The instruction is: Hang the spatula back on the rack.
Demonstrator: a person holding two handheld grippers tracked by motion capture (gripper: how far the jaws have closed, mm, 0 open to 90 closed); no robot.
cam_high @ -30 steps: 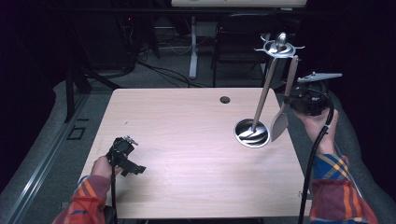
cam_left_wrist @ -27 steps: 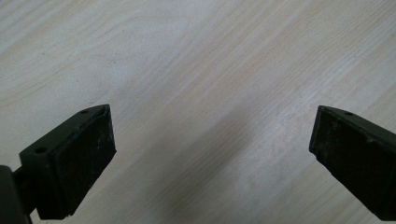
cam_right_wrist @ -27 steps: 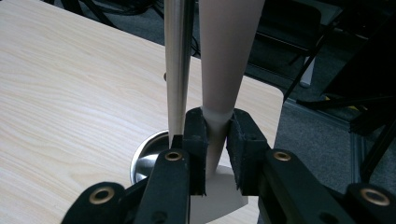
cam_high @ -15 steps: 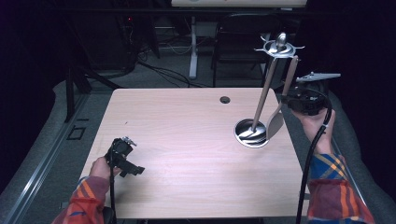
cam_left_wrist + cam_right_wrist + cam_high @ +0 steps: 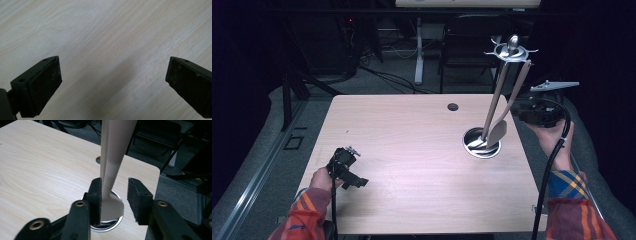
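Note:
A metal utensil stand point(image 5: 511, 49) rises from a round base point(image 5: 482, 144) at the table's right side. A beige spatula point(image 5: 498, 131) hangs from its top ring beside a second long handle. My right gripper point(image 5: 523, 115) reaches in level from the right, and its jaws have just been opening. In the right gripper view the spatula point(image 5: 116, 155) stands between the jaws of the right gripper point(image 5: 114, 183), resting against the left pad with a gap to the right pad. My left gripper point(image 5: 356, 167) hovers open over bare wood at the front left, with nothing between the jaws of the left gripper point(image 5: 113, 72).
The light wooden table point(image 5: 402, 130) has a small cable hole point(image 5: 453, 106) near its far edge. Behind the table are a dark chair point(image 5: 472, 45) and a white desk leg point(image 5: 418, 50). Grey floor lies on both sides.
The right gripper's jaws have parted from the spatula. The spatula's blade has swung a little left, closer to the stand's base. The left hand has not moved.

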